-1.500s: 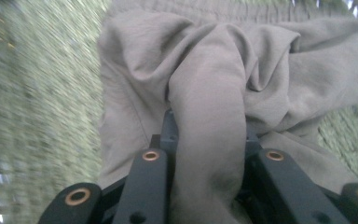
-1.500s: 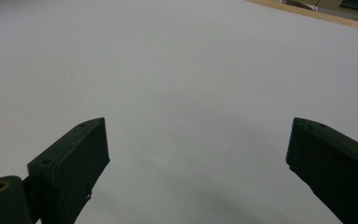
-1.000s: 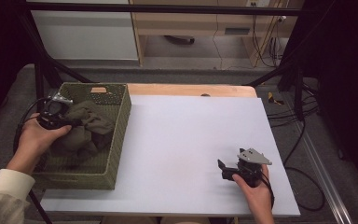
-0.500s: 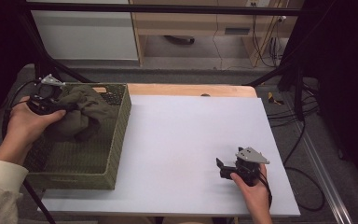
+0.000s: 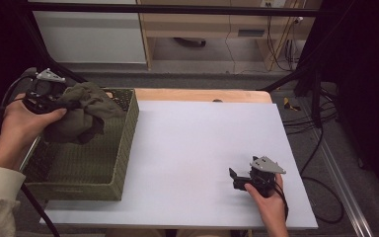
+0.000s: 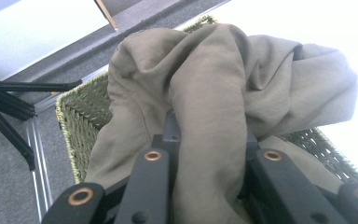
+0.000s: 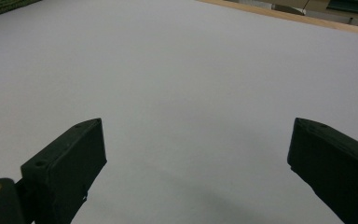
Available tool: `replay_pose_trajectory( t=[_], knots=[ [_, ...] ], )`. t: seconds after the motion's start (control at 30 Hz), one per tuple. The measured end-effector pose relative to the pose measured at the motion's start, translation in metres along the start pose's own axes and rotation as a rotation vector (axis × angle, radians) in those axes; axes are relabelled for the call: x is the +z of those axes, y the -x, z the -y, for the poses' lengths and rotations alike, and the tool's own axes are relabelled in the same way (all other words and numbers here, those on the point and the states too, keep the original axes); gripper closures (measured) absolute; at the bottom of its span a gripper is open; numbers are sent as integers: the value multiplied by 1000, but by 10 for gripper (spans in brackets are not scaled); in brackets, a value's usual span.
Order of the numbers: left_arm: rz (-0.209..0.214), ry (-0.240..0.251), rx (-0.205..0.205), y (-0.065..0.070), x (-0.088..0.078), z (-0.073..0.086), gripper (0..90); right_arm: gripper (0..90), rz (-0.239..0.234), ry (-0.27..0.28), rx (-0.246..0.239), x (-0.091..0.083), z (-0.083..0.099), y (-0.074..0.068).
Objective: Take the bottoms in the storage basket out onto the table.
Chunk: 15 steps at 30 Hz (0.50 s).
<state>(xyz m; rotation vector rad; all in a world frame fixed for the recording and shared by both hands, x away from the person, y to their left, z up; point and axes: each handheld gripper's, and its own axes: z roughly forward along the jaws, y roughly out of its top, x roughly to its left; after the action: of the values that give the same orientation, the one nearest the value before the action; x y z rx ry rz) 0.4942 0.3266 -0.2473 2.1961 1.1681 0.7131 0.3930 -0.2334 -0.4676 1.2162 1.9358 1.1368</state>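
The left claw is pinching a bunched olive-green cloth and holds it lifted above the far left part of the woven basket, with the cloth hanging down from the jaws toward the inside of the basket. The right claw rests low on the white desk with its jaws spread wide and nothing between them, well apart from the cloth. I judge that the coming move depends on the open desk lying to the right of the lifted cloth, and the left hand is clearly the nearer one.

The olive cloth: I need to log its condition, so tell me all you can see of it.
The olive cloth is a soft, matte, woven-looking garment, bunched and creased into loose folds. The left gripper has its jaws shut on a fold, holding it up over the woven basket, its lower folds drooping toward the inside.
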Motion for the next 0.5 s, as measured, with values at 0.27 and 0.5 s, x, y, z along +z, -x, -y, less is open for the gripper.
replay_pose_trajectory(
  t=[0.27, 0.5],
  knots=[
    [1, 15, -3, -1, -5, -2, 743, 47, 2, -1, 1, 0, 0, 0],
    [5, 30, -5, -1, -8, -5, 744, 48, -3, -1, 0, 0, 0, 0]
  ],
)
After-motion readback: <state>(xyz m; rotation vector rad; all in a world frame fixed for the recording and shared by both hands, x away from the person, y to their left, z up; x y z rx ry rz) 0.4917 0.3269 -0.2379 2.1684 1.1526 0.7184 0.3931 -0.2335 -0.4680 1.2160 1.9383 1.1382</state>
